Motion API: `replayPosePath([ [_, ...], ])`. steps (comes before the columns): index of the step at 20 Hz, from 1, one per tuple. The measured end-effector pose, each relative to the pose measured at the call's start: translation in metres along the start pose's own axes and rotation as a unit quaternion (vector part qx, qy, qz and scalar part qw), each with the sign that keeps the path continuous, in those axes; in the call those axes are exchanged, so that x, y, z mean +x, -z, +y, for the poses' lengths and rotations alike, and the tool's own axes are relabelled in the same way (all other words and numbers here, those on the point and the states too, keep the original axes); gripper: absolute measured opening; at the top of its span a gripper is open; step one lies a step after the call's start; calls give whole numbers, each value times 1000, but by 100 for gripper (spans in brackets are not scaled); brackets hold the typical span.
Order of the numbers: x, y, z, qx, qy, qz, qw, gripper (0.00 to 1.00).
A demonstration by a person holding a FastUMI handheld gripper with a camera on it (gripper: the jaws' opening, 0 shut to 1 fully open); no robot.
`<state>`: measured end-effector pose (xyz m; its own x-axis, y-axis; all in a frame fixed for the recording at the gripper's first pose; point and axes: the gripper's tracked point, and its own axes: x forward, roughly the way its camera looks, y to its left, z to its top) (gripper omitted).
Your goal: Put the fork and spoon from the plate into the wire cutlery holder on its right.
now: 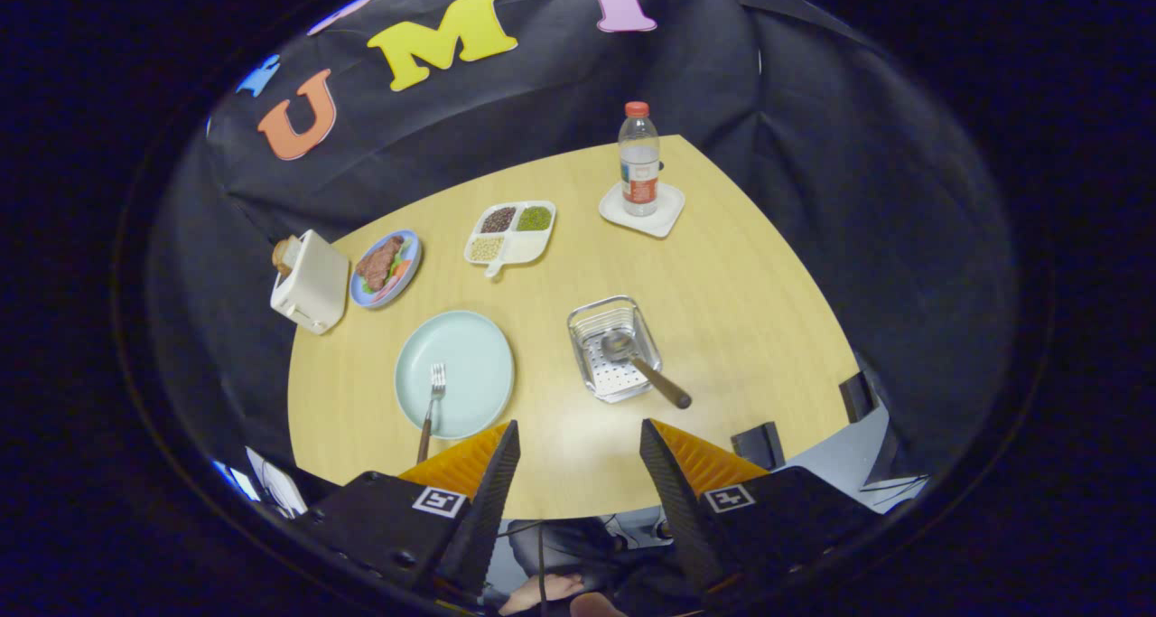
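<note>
We see our gripper (578,459) at the bottom of the frame with its two fingers spread wide and nothing between them, poised above the near edge of the light wooden table (722,292). Each finger mount carries a small square black-and-white marker; we can read no other writing on the rig.

Just ahead of the left finger, at lower centre-left of the frame, sits the pale green plate (470,359). The fork (431,407) lies on its near left part, tines pointing away from us, its brown handle running off the rim towards the table edge. To the right of the plate, at centre frame, stands the wire cutlery holder (614,346); the spoon (643,367) is already in it, bowl resting inside and brown handle sticking out over the near right corner.

Further back we make out a white divided dish (511,232) with three kinds of beans or grains, a blue plate of food (386,266), and a white toaster (310,283) with a slice of bread at upper left. A clear water bottle (638,160) with a red cap stands on a white square coaster (642,210) at upper centre (its red label is too small to read).

Black cloth walls in the booth on all sides.
</note>
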<state>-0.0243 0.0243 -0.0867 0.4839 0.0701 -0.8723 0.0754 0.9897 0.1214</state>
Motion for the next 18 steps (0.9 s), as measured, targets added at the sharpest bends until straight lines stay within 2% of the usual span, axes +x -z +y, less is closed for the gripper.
replayPosePath([
  [1,3,9,13,-6,-2,8,1000,81],
  [4,14,28,52,-29,-3,20,999,96],
  [5,21,35,65,-39,1,22,999,97],
  [10,51,62,116,-69,7,42,997,96],
  [18,82,88,159,-101,17,61,993,96],
])
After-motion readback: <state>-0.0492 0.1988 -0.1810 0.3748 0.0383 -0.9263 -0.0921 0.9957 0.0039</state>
